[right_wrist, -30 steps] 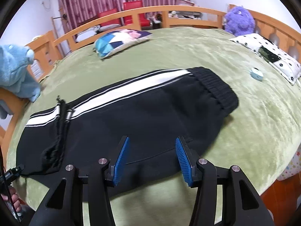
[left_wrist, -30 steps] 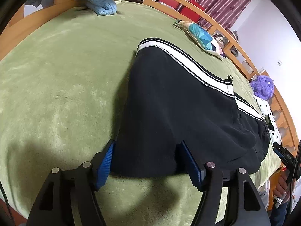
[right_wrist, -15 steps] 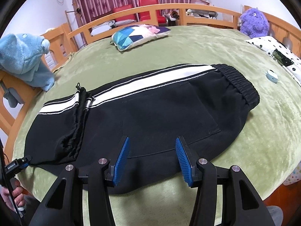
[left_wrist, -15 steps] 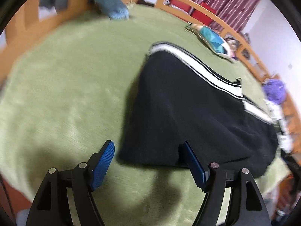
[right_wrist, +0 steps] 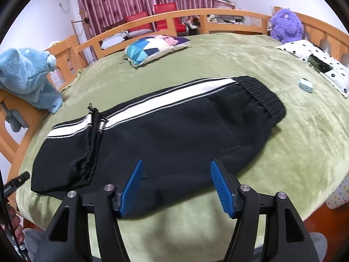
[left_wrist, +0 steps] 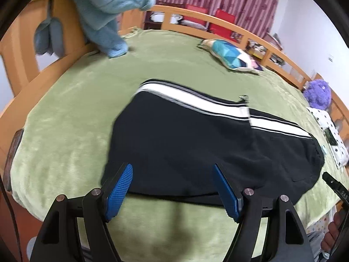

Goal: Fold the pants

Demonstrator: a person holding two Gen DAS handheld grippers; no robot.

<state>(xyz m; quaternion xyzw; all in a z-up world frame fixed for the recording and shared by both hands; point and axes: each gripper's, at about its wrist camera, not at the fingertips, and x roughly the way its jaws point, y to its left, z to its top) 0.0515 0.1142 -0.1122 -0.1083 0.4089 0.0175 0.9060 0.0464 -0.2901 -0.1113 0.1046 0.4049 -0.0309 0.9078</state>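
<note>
The black pants [left_wrist: 196, 135] with a white side stripe lie folded lengthwise on the green bed cover [left_wrist: 65, 109]. My left gripper [left_wrist: 172, 170] hovers open above their near edge at the leg end, holding nothing. In the right wrist view the pants [right_wrist: 174, 131] show their elastic waistband [right_wrist: 261, 96] at the right and a bunched drawstring [right_wrist: 91, 135] at the left. My right gripper [right_wrist: 176, 162] hangs over the near edge with its jaws opening. The cloth lies below its pads, not pressed between them.
A patterned pillow [right_wrist: 152, 45], a blue plush [right_wrist: 24, 74], a purple plush [right_wrist: 285, 26], a dotted cushion [right_wrist: 316, 63] and a small blue round thing [right_wrist: 305, 85] ring the bed. A wooden rail [right_wrist: 196, 15] borders it. A person's hand [left_wrist: 333, 235] shows at the edge.
The left gripper has lifted and drawn back from the pants' edge, so more of the bed shows. The right gripper's jaws stand wider apart than before.
</note>
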